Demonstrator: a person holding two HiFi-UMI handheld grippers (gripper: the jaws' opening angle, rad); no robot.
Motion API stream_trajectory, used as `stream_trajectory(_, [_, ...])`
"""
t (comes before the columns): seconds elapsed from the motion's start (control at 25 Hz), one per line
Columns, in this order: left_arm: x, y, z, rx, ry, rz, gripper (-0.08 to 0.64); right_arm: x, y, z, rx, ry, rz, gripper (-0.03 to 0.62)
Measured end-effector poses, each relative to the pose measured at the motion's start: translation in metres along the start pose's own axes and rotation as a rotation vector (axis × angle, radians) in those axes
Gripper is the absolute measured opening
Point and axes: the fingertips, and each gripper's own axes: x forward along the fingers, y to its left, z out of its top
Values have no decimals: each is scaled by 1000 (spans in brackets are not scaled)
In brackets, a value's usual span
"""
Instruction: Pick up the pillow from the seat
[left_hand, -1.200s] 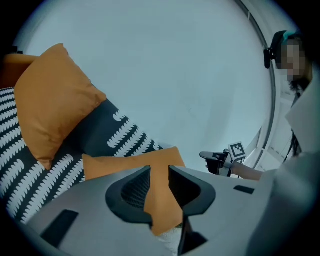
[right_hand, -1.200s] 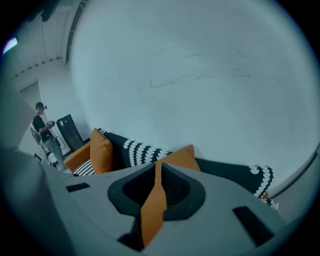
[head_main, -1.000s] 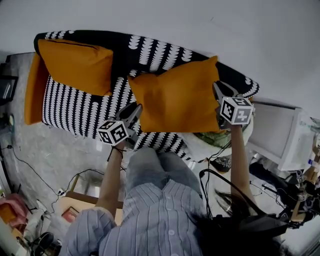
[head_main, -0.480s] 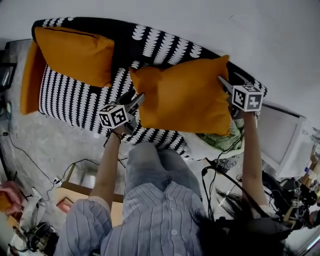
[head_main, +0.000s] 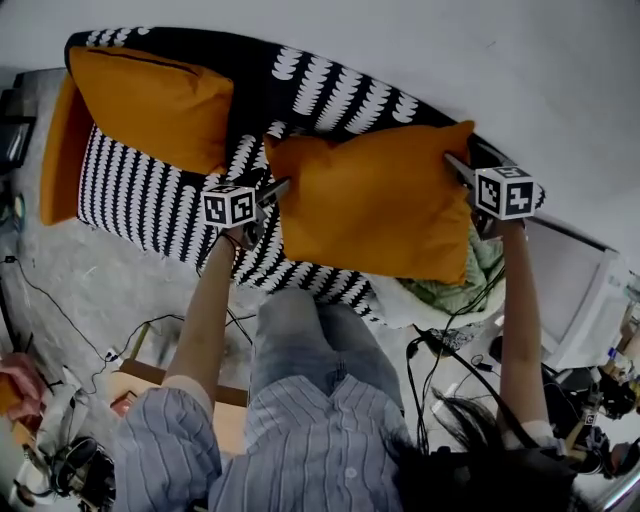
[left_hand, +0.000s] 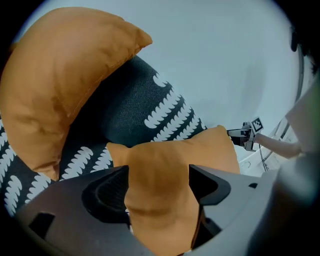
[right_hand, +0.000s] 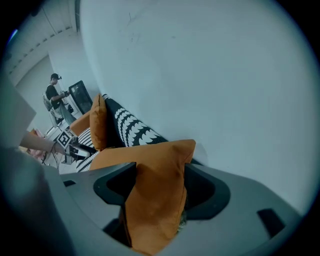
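Head view: a person stands before a black sofa with white leaf-pattern upholstery (head_main: 140, 200), one tong in each hand, at opposite side edges of the square orange fabric pillow (head_main: 375, 205). The pillow lies on the right part of the seat, apparently leaning back on the backrest, just beside the pale grey wall (head_main: 450, 50). A second orange cushion (head_main: 150, 95) is propped at the far left. The left gripper (head_main: 270, 190) and right gripper (head_main: 458, 165) take opposite edges, probably so the soft body is carried level without sagging.

Gripper views: both tongs have just been opening and now stand wide, released. A fold of the pillow's edge still lies between the jaws of each.

Orientation: the pillow's long axis runs gripper to gripper, along the sofa. Its broad face is turned up toward the person, and its upper corners point at the wall.
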Motion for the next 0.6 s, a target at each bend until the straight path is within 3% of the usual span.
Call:
stream_trajectory(0.32, [32, 12, -13, -104, 25, -104, 404, 16, -3, -3, 12, 49, 81, 287])
stream_trajectory(0.6, [50, 12, -15, -168, 22, -162, 405, 27, -2, -6, 17, 42, 92, 282])
